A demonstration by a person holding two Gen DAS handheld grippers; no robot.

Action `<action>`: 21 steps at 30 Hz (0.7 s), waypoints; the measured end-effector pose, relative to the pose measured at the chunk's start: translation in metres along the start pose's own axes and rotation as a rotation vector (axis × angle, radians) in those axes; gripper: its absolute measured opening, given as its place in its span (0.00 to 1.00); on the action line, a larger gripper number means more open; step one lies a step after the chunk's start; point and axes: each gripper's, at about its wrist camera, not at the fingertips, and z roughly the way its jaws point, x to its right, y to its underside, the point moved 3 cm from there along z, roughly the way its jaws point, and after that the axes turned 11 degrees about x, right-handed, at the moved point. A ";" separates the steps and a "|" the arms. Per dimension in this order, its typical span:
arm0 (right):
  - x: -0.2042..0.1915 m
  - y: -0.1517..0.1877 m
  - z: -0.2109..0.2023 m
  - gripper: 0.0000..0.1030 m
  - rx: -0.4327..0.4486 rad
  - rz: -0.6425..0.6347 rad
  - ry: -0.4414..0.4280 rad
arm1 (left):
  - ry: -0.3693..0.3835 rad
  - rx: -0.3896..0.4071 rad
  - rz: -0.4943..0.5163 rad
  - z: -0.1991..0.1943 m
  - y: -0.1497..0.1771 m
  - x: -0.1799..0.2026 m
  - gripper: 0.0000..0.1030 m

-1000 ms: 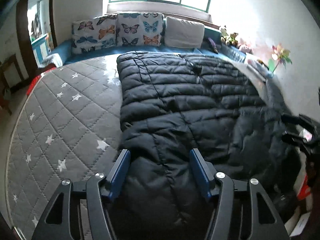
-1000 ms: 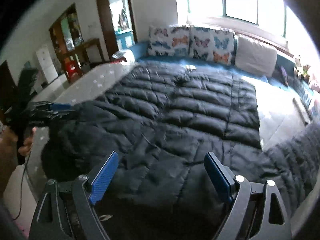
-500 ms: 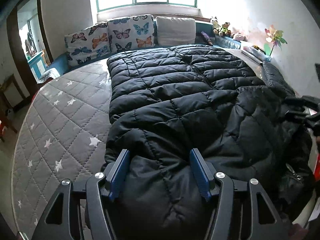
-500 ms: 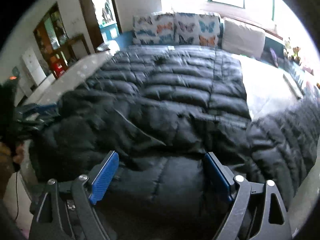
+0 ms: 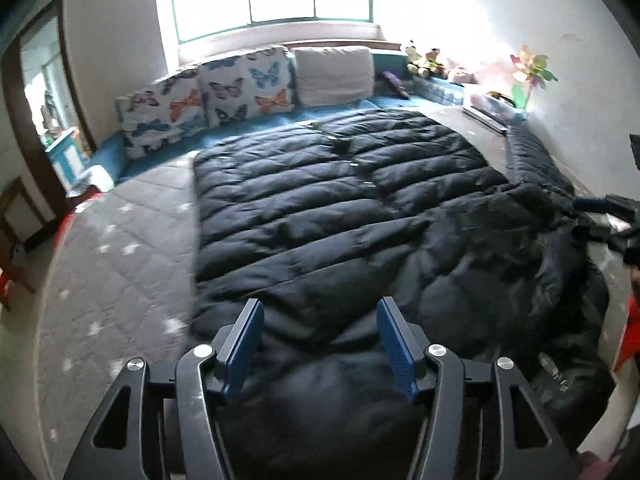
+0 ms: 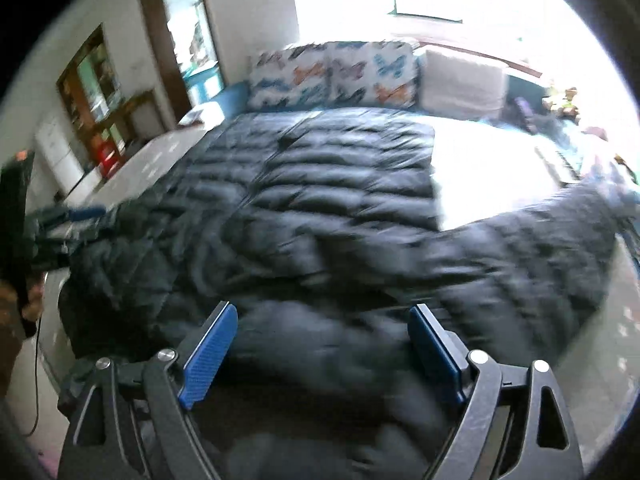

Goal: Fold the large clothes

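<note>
A large black quilted jacket (image 5: pixel 340 200) lies spread over the bed, one sleeve (image 6: pixel 520 248) stretched out to the right. Its near hem bulges up between the blue pads (image 5: pixel 244 344) of my left gripper (image 5: pixel 320 344), whose jaws are closing on the thick fabric. In the right wrist view the left gripper (image 6: pixel 68 216) sits at the jacket's raised left corner. My right gripper (image 6: pixel 324 352) stands wide around another bunch of the hem, pads (image 6: pixel 208 356) against it. It also appears in the left wrist view as the right gripper (image 5: pixel 600 210) at the jacket's lifted right edge.
The bed has a grey star-quilted cover (image 5: pixel 112 280). Butterfly pillows (image 5: pixel 208 96) and a white pillow (image 5: pixel 334 76) line the far side under the window. Soft toys and a paper flower (image 5: pixel 528 76) stand along the right wall. A doorway and shelves (image 6: pixel 100 92) are at the left.
Both grippers have shifted sideways and rolled while keeping the hem between their pads. The jacket's near part has bunched up, and the right sleeve now shows stretched across the bed.
</note>
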 end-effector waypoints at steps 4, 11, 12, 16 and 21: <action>0.049 -0.005 -0.017 0.92 0.037 0.093 0.083 | 0.082 -0.059 -0.014 0.025 -0.002 0.025 0.56; 0.141 0.011 -0.022 0.92 0.024 0.273 0.190 | 0.199 -0.106 0.060 0.049 -0.011 0.091 0.55; 0.158 0.013 -0.021 0.92 0.024 0.314 0.201 | 0.211 -0.112 0.083 0.053 -0.013 0.104 0.55; 0.201 0.016 -0.016 0.92 0.026 0.431 0.203 | 0.274 -0.131 0.119 0.065 -0.020 0.142 0.55; 0.241 0.018 0.000 0.92 0.030 0.581 0.150 | 0.339 -0.156 0.126 0.082 -0.033 0.177 0.55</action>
